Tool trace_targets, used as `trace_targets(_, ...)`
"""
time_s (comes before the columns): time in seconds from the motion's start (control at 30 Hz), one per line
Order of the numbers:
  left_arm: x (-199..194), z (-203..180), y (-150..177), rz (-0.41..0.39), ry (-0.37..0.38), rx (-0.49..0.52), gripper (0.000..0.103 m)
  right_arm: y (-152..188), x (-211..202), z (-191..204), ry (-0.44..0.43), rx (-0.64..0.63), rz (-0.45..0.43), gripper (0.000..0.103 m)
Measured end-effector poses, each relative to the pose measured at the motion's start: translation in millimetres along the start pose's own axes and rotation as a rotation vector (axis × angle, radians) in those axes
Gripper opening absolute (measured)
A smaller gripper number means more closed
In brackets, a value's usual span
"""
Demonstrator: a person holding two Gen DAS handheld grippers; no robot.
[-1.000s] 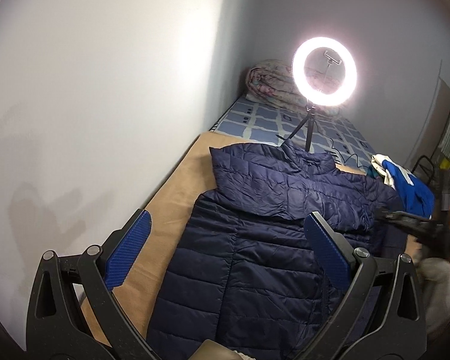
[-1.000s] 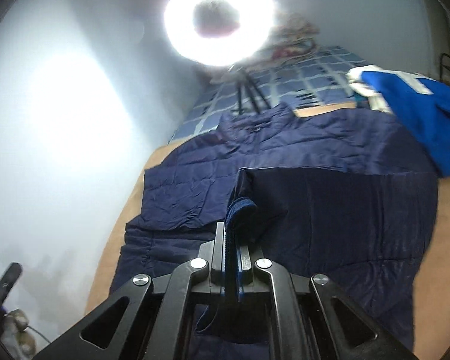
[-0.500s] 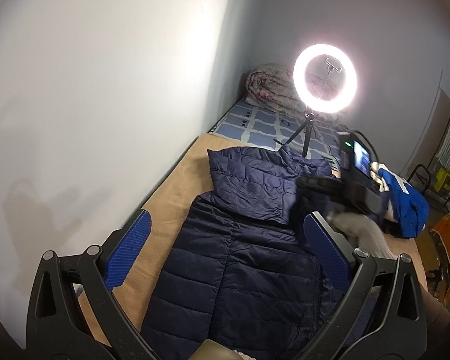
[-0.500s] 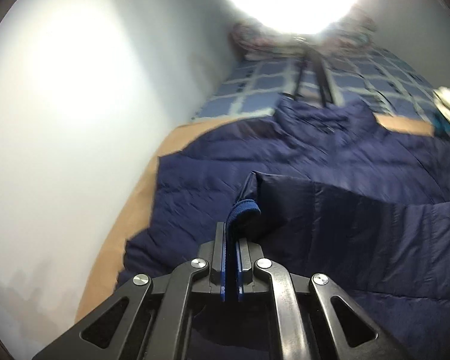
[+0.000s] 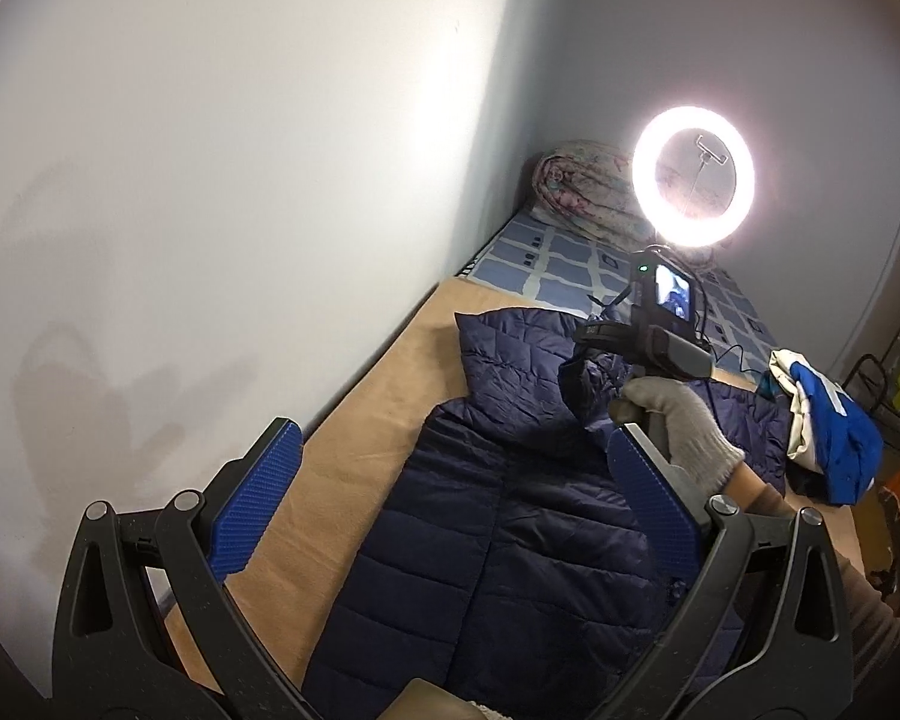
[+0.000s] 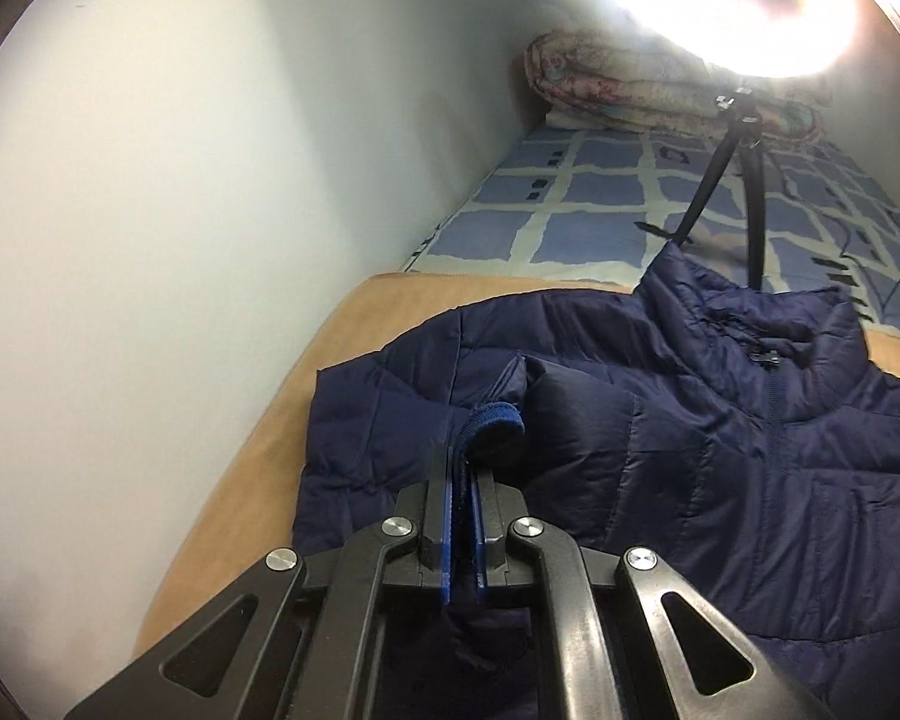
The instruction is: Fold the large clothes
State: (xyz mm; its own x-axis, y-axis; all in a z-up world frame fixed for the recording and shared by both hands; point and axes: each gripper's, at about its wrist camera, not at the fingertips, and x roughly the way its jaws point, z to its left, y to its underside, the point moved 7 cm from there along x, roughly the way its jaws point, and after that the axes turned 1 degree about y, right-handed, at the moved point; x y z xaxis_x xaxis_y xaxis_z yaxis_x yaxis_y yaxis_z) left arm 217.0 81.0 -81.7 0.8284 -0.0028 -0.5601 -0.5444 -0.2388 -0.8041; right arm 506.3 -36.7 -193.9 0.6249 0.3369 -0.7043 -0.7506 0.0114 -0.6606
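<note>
A navy quilted puffer jacket [image 5: 510,516] lies front up on a tan blanket, collar toward the far end; it also shows in the right wrist view [image 6: 750,468]. My left gripper [image 5: 450,498] is open and empty, held above the jacket's lower half. My right gripper [image 6: 463,474] is shut on the jacket's sleeve cuff [image 6: 492,423] and holds the sleeve over the jacket's chest. In the left wrist view the right gripper [image 5: 594,348] and its gloved hand [image 5: 678,426] are over the jacket's upper part.
A lit ring light [image 5: 693,177] on a tripod [image 6: 744,180] stands just past the collar. A rolled quilt [image 5: 582,192] lies at the far end on a blue checked sheet [image 6: 600,210]. A wall [image 5: 240,210] runs along the left. A blue and white garment [image 5: 828,426] lies at right.
My right gripper has carried the sleeve cuff leftward across the jacket, toward the wall side. The left gripper has tilted up a little and stays open.
</note>
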Motion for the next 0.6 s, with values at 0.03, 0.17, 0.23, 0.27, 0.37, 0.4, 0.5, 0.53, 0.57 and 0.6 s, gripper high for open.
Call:
trace_targets(0.03, 0.8, -1.0, 0.5, 0.002, -0.002, 0.005, 0.103, 0.6, 6.7, -0.3, 0.002, -0.007, 0.010, 0.002)
trace_targets(0.17, 3.0, -2.4, 2.6, 0.012, -0.010, 0.018, 0.103, 15.5, 26.6, 7.1, -0.036, -0.032, 0.064, 0.002)
trace_targets(0.23, 3.3, -2.6, 2.9, 0.013, -0.014, 0.020, 0.103, 30.7, 34.2, 14.1, -0.054, -0.059, 0.097, 0.002)
trace_targets(0.27, 2.7, -2.5, 2.7, 0.011, -0.015, 0.021, 0.103, 35.3, 36.1, 17.4, -0.053, -0.071, 0.107, 0.002)
trace_targets(0.37, 0.1, -2.3, 1.6, 0.001, -0.024, 0.033, 0.103, 47.3, 42.9, 22.3, -0.058, -0.099, 0.144, 0.009)
trace_targets(0.4, -0.7, -2.3, 1.6, -0.002, -0.027, 0.037, 0.103, 48.2, 41.8, 22.6, -0.058, -0.098, 0.144, 0.011)
trace_targets(0.5, -1.7, -2.0, 0.3, -0.005, -0.028, 0.045, 0.103, 43.0, 24.0, 22.7, -0.086, -0.080, 0.112, 0.034)
trace_targets(0.53, -1.9, -1.2, 0.8, -0.003, -0.026, 0.046, 0.103, 38.5, 9.1, 21.1, -0.092, -0.075, 0.088, 0.036)
trace_targets(0.57, -2.1, -0.2, 0.9, -0.001, -0.027, 0.046, 0.103, 35.4, -1.0, 19.2, -0.093, -0.074, 0.077, 0.040)
trace_targets(0.6, -2.0, 0.6, 0.7, -0.001, -0.027, 0.046, 0.103, 32.0, -18.1, 16.4, -0.093, -0.076, 0.055, 0.042)
